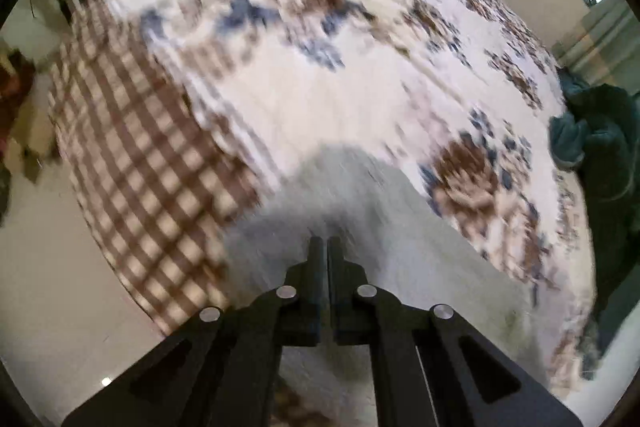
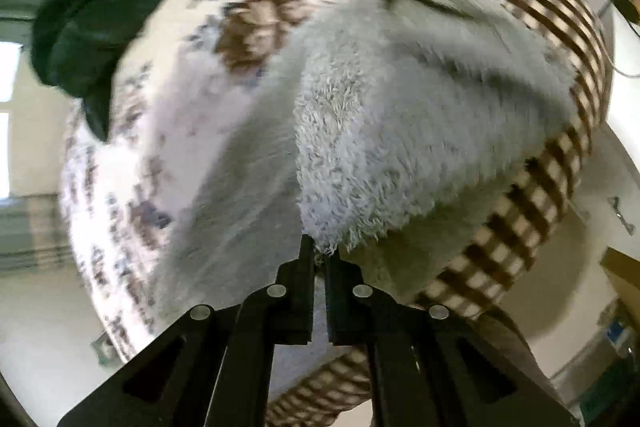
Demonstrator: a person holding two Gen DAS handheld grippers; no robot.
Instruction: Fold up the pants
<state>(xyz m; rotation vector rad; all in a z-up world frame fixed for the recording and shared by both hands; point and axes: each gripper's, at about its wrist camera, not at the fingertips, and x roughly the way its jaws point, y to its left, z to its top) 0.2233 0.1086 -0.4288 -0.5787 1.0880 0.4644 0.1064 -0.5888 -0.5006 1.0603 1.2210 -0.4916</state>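
Floral-patterned bedding covers the bed (image 1: 360,99), where the grey fleece pants (image 2: 420,115) are spread along its near, checked edge. Soft, light and limp, they are judged best pinched at hems or waistband. The right gripper (image 2: 320,251) is clamped on a fluffy edge; the left gripper (image 1: 323,247) is closed on grey cloth.

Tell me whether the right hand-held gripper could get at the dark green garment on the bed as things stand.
Probably not yet: the right hand-held gripper is shut on the grey fleece pants, so it would have to let go first. The dark green garment lies uncovered on the bedspread.
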